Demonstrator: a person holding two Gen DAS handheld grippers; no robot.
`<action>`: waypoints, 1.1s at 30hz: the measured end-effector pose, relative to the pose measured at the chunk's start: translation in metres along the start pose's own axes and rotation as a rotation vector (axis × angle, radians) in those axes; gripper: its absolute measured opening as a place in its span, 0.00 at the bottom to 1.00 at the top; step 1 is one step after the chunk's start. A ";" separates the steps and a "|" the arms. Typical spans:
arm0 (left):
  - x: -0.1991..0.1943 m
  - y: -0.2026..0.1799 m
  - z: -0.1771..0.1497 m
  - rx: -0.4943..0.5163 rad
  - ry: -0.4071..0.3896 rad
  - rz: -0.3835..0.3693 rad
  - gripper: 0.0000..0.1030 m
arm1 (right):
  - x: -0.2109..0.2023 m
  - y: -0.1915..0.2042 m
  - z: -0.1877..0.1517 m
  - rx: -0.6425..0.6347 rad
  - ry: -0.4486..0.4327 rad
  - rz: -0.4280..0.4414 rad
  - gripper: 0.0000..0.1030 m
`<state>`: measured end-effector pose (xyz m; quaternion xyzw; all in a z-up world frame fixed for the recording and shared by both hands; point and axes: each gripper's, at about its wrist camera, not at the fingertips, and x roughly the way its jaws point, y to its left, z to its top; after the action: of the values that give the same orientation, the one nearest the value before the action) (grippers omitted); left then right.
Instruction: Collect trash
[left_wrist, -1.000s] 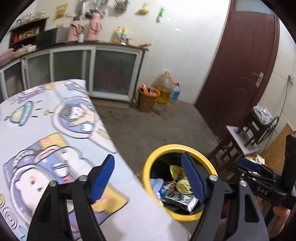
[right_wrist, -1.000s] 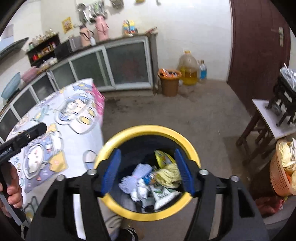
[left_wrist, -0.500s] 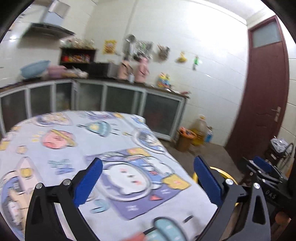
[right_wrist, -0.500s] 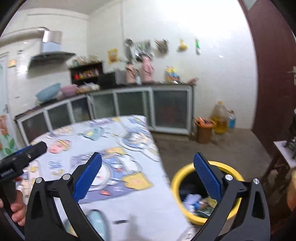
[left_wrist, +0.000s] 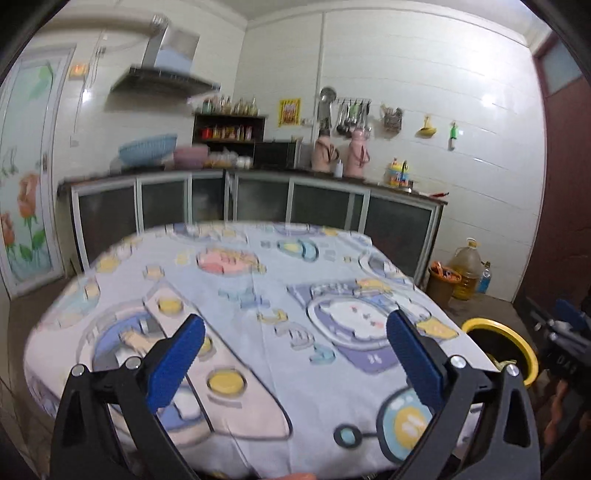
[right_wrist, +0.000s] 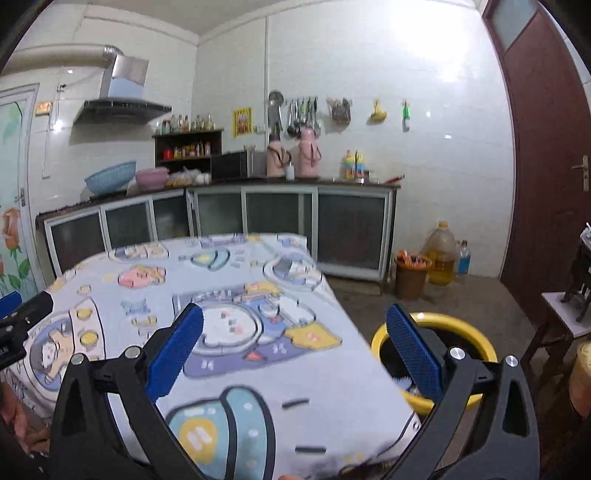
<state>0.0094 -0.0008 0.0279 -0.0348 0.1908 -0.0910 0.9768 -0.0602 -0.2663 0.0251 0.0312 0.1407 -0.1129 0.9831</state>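
A yellow-rimmed black trash bin (right_wrist: 454, 330) stands on the floor at the table's right side; it also shows in the left wrist view (left_wrist: 511, 332). A little trash shows inside it. My left gripper (left_wrist: 293, 360) is open and empty above the near part of the table (left_wrist: 266, 280), which has a cartoon-print cloth. My right gripper (right_wrist: 295, 354) is open and empty over the table's (right_wrist: 258, 373) near right corner, its right finger in front of the bin. No loose trash shows on the cloth.
Kitchen cabinets (right_wrist: 277, 218) line the far wall. A brown bucket (right_wrist: 412, 275) and an oil jug (right_wrist: 441, 254) stand on the floor beyond the bin. A small white stool (right_wrist: 565, 317) stands at the right, by a dark red door (right_wrist: 550, 155).
Both grippers have risen and tilted up from looking down into the bin to facing across the table. Both stayed open and empty.
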 end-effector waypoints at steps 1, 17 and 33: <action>0.002 0.001 -0.004 -0.014 0.019 -0.007 0.92 | 0.004 0.002 -0.005 -0.006 0.019 -0.002 0.92; 0.028 0.000 -0.055 -0.041 0.153 -0.014 0.92 | -0.005 0.018 -0.039 -0.034 -0.021 -0.057 0.92; 0.035 0.002 -0.060 -0.052 0.196 0.043 0.92 | 0.009 0.023 -0.047 -0.040 0.041 -0.074 0.92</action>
<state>0.0188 -0.0079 -0.0406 -0.0470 0.2887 -0.0680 0.9539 -0.0595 -0.2416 -0.0218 0.0084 0.1638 -0.1458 0.9756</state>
